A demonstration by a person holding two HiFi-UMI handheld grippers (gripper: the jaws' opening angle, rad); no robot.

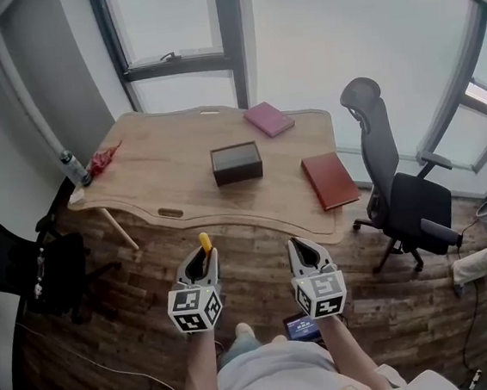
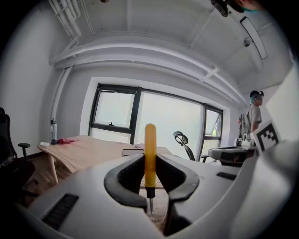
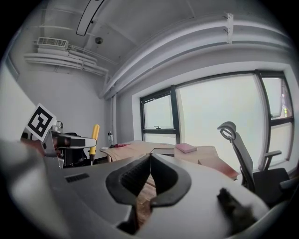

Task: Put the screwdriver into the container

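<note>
Now I am holding the screwdriver in my left gripper. Its jaws are pressing on the yellow handle from both sides, so the handle is standing upright above them and the metal tip is pointing down below them. My right gripper is carrying nothing, and its jaws are meeting at the tips. The dark container is waiting near the middle of the wooden desk, between the pink book and the red book. It is well apart from me, because I am standing back from the desk edge. To do this step well, I think I should be bringing the left gripper forward smoothly, without loosening the grip, until the tip is hanging directly over the container. Then I should be lowering it tip first, or leaning it so the tool is lying along the longer side, because the box is looking rather low to me. I should be opening the jaws only when the tip is already inside the walls. The box is seeming light, so the right gripper could be resting beside its wall to stop it from sliding.
</note>
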